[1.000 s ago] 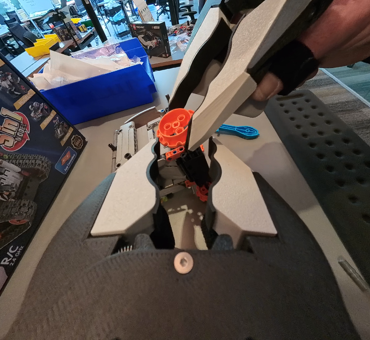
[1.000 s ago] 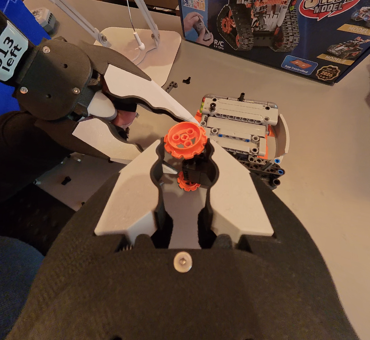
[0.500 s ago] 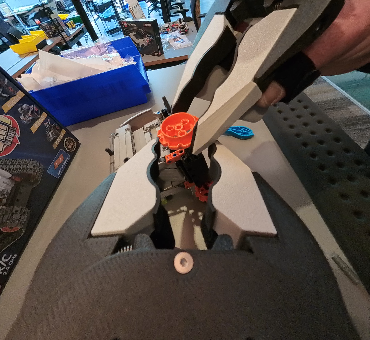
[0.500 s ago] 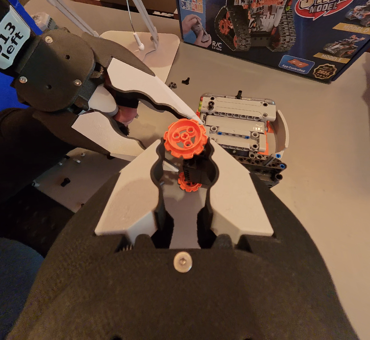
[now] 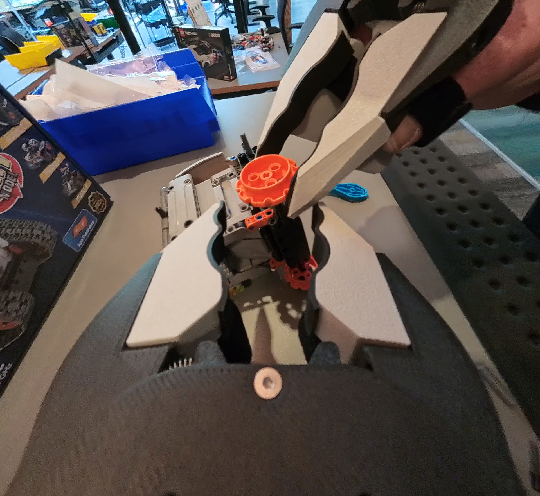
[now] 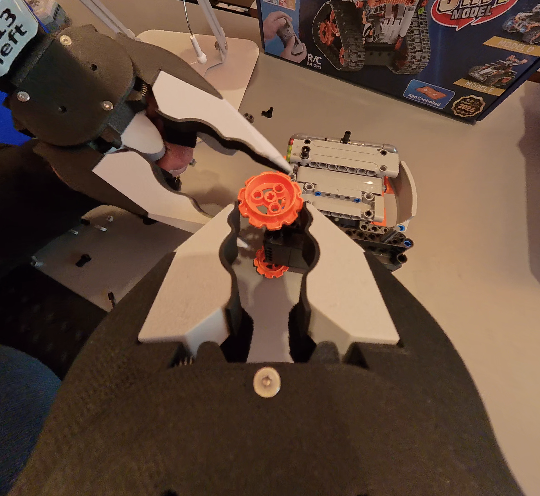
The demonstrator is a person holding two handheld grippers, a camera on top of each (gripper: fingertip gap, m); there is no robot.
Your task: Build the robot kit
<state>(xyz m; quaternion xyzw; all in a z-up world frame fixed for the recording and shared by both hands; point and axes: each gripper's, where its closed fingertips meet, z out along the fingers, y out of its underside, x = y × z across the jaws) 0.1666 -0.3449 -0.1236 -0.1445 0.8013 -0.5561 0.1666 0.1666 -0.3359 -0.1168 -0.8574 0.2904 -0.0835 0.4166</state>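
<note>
As before, orange wheel (image 6: 270,200) gripped.

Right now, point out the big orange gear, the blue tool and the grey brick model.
big orange gear (image 6: 270,200): right wrist view, on its round face beside the hub.
blue tool (image 5: 350,191): left wrist view, on its flat oval head.
grey brick model (image 6: 340,174): right wrist view, on a grey top beam.

Left wrist view: sits behind left gripper (image 5: 268,219), looks forward and down along its fingers, close to the table (image 5: 122,219). Right wrist view: behind right gripper (image 6: 270,219), angled steeply down, equally close. Shared: orange wheel (image 5: 265,179) (image 6: 270,199) between both tips, grey block model (image 5: 193,204) (image 6: 342,178) just beyond; each view catches the other gripper.
</note>
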